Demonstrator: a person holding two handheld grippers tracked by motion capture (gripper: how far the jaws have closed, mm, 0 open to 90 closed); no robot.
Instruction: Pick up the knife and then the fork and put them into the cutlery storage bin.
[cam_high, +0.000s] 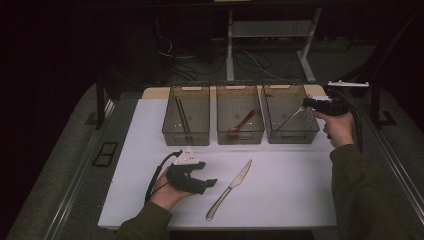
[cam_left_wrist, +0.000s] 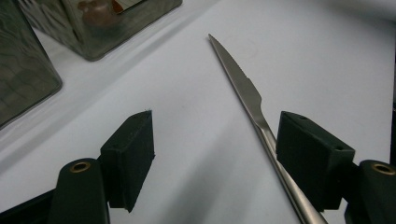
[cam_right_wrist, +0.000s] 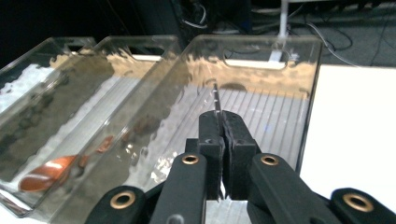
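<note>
The thin metal piece (cam_right_wrist: 216, 100) is sticking up over the right bin (cam_high: 290, 114), upper right of the high view. My right gripper (cam_right_wrist: 221, 122) is pinching it tight. The knife (cam_high: 231, 187) is lying on the white table (cam_high: 280, 195), low in the middle. My left gripper (cam_high: 206, 184) is sitting spread wide beside it, one pad by the handle.

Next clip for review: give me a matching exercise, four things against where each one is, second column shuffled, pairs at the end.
Things:
1. knife
2. red spoon
3. chopsticks
4. thin metal utensil

Places:
A. in the left bin
B. clamped in the right gripper over the right bin
C. flat on the white table, by the left gripper
D. in the middle bin

Pairs: 1-C, 2-D, 3-A, 4-B
</note>
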